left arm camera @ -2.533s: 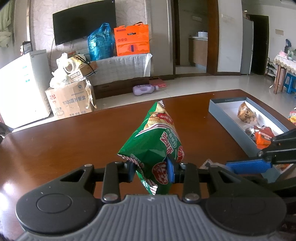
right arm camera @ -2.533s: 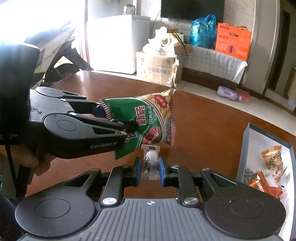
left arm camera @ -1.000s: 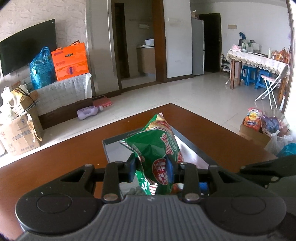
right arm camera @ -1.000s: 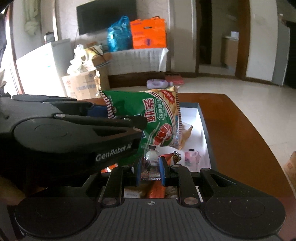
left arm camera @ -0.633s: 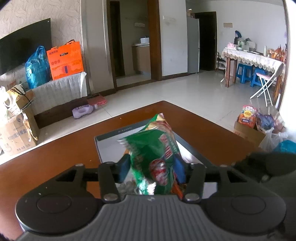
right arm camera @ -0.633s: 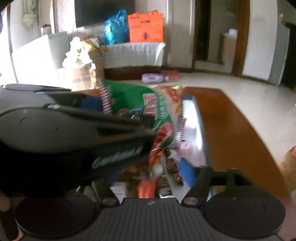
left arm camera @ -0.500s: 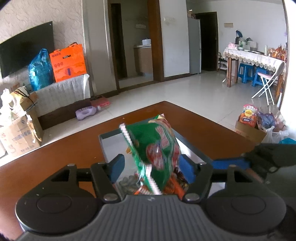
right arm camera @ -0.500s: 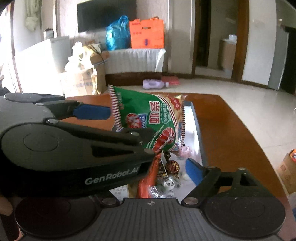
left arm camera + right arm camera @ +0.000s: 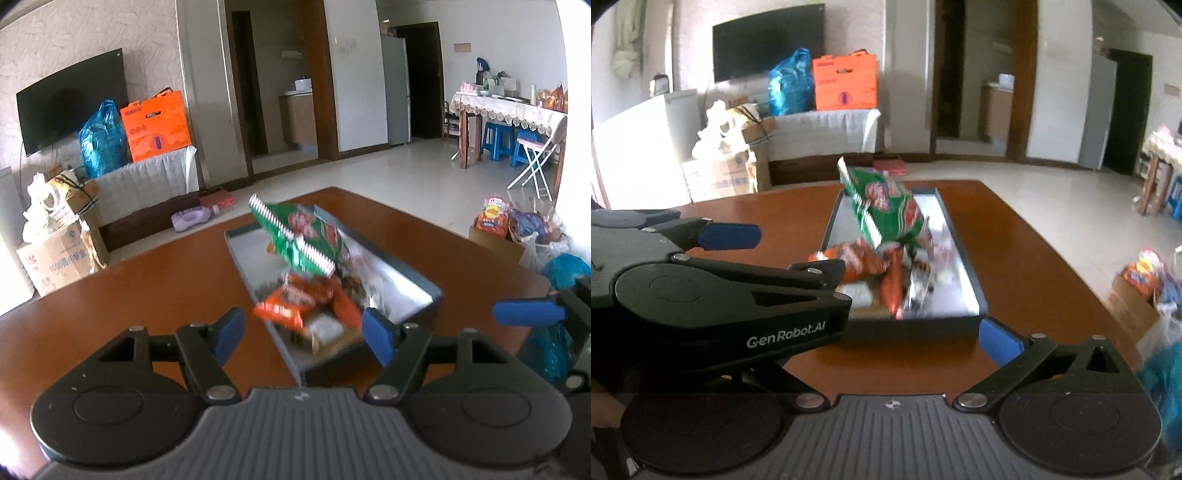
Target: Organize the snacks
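Note:
A green chip bag (image 9: 303, 236) lies tilted and blurred on top of orange packets (image 9: 291, 299) in the grey box (image 9: 406, 275) on the brown table. My left gripper (image 9: 303, 334) sits just short of the box's near end, its jaws opening with nothing between them. In the right wrist view the green bag (image 9: 886, 210) rests in the same box (image 9: 964, 266), with a small shiny-wrapped snack (image 9: 916, 286) near the front. My right gripper (image 9: 890, 339) is also opening and empty; its left finger is hidden behind the left gripper (image 9: 783, 251).
The table's edge curves round to the right of the box. On the floor beyond it stand a cardboard box of snack bags (image 9: 495, 221) and a blue bag (image 9: 561, 269). A cardboard carton (image 9: 727, 173) and a low cabinet stand by the far wall.
Both grippers opened and let go: the green bag and the small wrapped snack dropped into the box. Both grippers then drew back from the box.

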